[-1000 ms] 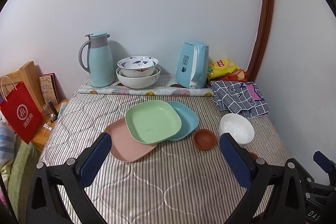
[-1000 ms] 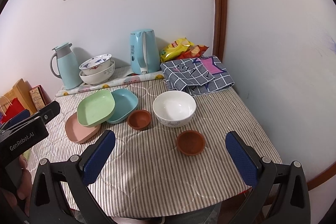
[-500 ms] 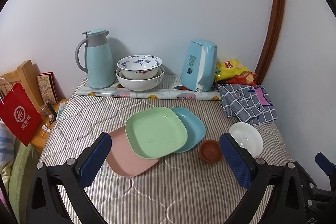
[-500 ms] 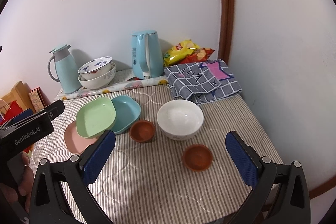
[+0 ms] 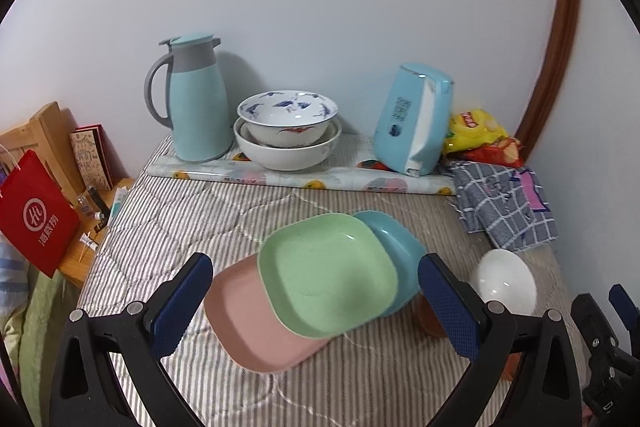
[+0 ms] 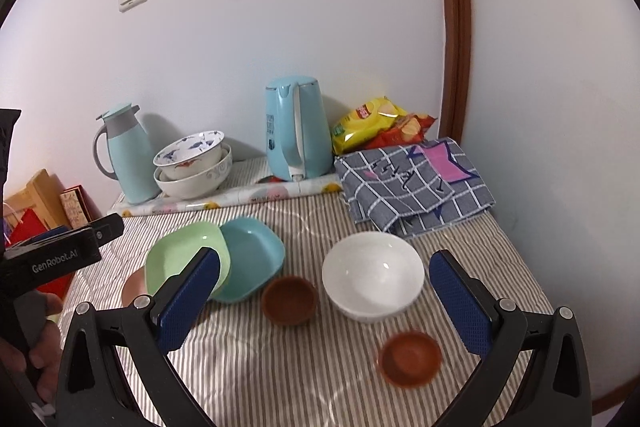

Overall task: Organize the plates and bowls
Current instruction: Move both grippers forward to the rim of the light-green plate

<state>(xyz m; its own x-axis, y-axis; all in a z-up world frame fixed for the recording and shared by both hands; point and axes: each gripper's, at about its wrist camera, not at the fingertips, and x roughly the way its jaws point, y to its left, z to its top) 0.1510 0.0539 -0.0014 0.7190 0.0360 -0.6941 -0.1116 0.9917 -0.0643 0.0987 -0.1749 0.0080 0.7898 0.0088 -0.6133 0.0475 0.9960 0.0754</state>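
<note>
Left hand-held gripper hangs wide open and empty, green plate dead ahead between its jaws, lying atop pink plate and blue plate. Right hand-held gripper, open and empty, faces white bowl, right of the green plate.

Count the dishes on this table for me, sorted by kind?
Square plates: 3, namely green, blue, pink
Large bowls: 3, namely white, patterned nested in another white one
Small brown bowls: 2
Total: 8
</note>
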